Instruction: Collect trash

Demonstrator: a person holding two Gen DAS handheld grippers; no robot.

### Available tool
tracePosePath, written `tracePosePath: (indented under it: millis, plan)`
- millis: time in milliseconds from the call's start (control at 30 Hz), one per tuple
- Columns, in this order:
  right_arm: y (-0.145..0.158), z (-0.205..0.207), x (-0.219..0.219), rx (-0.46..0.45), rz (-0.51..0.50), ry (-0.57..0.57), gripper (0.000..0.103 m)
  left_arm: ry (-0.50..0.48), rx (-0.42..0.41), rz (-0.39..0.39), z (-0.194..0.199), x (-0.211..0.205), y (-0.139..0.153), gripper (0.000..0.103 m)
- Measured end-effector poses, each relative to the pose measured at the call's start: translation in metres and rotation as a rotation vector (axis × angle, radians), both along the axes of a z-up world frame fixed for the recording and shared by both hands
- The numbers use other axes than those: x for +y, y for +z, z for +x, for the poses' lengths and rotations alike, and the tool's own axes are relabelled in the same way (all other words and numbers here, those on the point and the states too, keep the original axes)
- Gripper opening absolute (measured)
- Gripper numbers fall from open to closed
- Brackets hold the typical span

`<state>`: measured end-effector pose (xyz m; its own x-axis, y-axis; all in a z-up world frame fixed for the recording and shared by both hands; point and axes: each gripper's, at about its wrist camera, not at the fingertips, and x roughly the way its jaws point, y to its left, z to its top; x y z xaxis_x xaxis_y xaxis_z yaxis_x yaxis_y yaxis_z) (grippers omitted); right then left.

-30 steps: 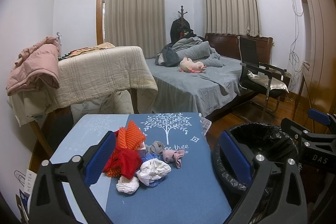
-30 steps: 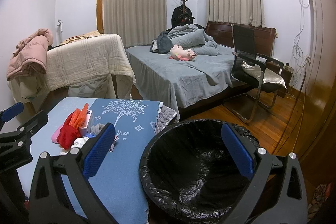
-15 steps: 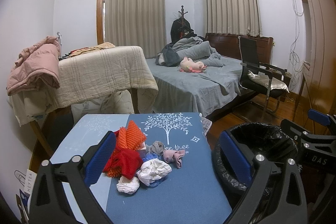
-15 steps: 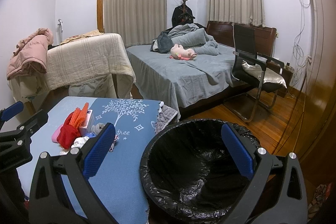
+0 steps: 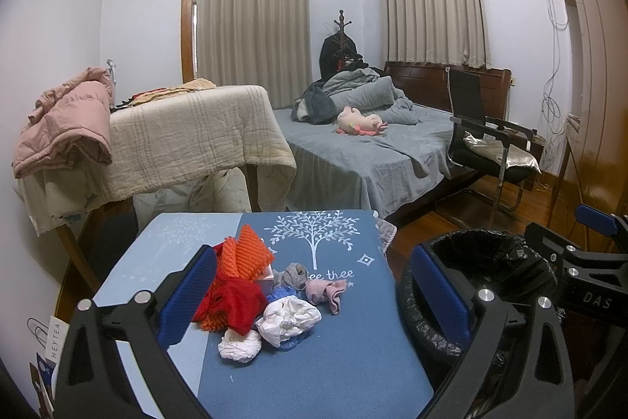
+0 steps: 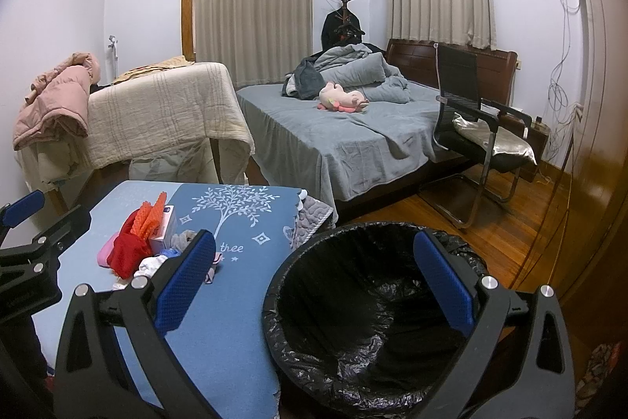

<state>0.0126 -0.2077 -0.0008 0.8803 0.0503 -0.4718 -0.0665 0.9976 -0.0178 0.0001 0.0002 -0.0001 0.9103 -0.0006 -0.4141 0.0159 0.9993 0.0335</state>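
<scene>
Trash pile (image 5: 271, 297) partly hidden behind left gripper (image 5: 314, 297), bin (image 6: 373, 309) rim cut off

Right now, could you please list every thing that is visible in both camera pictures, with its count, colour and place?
Trash pile: several crumpled pieces, red, orange, white, grey, pink; on the table.
Small box: one, white; within the pile.
Table: one, blue cover with white tree; front left.
Bin: one, black liner, nothing seen inside; right of the table.
Bed: one, grey bedding; behind.
Plush toy: one, pink; on the bed.
Chair: one, black; beside the bed.
Jacket: one, pink; far left.
Left gripper: open, above the table.
Right gripper: open, above the bin.
</scene>
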Motion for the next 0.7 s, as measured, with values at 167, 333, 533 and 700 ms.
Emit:
tracePosePath:
  millis: [167, 333, 533, 700]
  plan:
    - [-0.0001, 0.0002, 0.0000, 0.000, 0.000, -0.001, 0.098, 0.000, 0.000, 0.000, 0.0001, 0.0000, 0.0000, 0.097]
    - [0.0000, -0.0001, 0.0005, -0.001, 0.000, 0.000, 0.098, 0.001, 0.000, -0.001, 0.0000, 0.0000, -0.0001, 0.097]
    - [0.0000, -0.0005, 0.0008, 0.000, 0.001, 0.000, 0.098, 0.000, 0.001, 0.000, 0.0001, 0.0000, -0.0001, 0.097]
    - [0.0000, -0.0002, 0.0017, 0.000, 0.001, 0.000, 0.098, 0.001, 0.003, -0.002, 0.0003, 0.0000, -0.0002, 0.097]
